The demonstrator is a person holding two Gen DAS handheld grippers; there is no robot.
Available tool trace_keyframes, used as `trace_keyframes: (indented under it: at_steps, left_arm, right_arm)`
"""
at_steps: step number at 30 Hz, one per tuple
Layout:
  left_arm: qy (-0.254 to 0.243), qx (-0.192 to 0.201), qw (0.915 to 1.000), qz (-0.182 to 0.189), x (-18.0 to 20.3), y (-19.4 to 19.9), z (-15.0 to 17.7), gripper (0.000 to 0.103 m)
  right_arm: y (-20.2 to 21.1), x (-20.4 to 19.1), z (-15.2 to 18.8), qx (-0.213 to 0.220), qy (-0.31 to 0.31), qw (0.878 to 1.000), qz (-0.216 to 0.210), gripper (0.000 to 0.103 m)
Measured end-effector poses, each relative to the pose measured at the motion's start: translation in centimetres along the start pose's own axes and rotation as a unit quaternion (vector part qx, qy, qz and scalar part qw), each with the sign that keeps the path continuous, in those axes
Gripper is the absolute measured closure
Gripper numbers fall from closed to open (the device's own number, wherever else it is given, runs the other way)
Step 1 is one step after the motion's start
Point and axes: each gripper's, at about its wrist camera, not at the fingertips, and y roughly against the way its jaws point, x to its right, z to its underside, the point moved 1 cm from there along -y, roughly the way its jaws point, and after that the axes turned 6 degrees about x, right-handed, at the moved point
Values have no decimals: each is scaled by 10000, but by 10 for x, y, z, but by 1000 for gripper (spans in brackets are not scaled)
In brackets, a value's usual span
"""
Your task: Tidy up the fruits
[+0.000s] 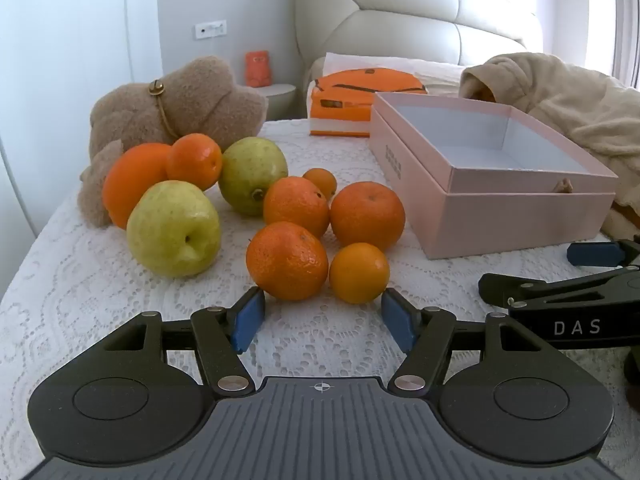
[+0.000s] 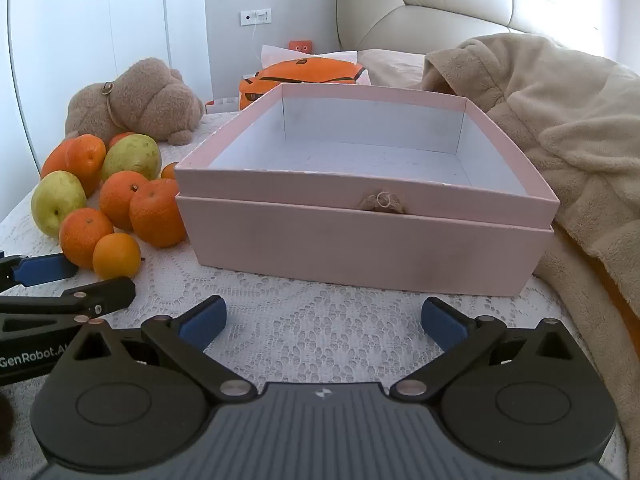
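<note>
- Opening entry, largest item: bed (image 1: 100,320), covered in white lace, bears everything listed below.
- Blanket (image 2: 560,120), beige, heaped on the right, touching the box's right side.
- Box (image 2: 360,232), pink, lid off and nested underneath, interior bare. No fruit is in it. Judged to be the destination; the task reads as at its very start.
- Plush toy (image 1: 172,100), brown, lies behind the fruit pile, touching the rear fruits.
- Right gripper (image 2: 324,322): released, jaws wide, nothing between them. It hangs over bare lace just in front of the box, not engaged.
- Left gripper (image 1: 322,318): released, jaws spread, nothing gripped. Its blue pads (image 1: 249,322) sit just short of the two nearest fruits.
- Pears (image 1: 174,228), two, yellow-green, on the left of the pile; the second lies behind, beside the oranges.
- Oranges (image 1: 367,214), several, mixed sizes, clustered left of the box, touching one another.
- Front orange (image 1: 286,260), nearest the left pad; judged the likeliest first pick.
- Small orange (image 1: 359,273), beside it, touching or nearly so.
- Step in hand, as judged: approach for the first pick by the left gripper.
- Next move calls for: advancing the jaws around one fruit only, keeping clear of its neighbour, closing gently on a round, rolling skin, then carrying it right and over the box wall.
</note>
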Motion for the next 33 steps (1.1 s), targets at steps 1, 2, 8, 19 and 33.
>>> trace_keyframes:
  at_steps: [1,2,8,19,33]
  left_arm:
    - [-4,0,10000,-3,0,0,0,32]
    - [-7,0,10000,-5,1,0,0,32]
    - [52,7,10000,32,-2,0,0,32]
    - [52,8,10000,33,-1,0,0,32]
    - [52,9,10000,33,-1,0,0,32]
  right_arm:
    - [0,0,0,15,-3,10000,-2,0]
    - [0,0,0,12,21,10000,14,0]
    - [0,0,0,12,25,10000,16,0]
    - [0,0,0,11,33,10000,22,0]
    - [0,0,0,11,36,10000,23,0]
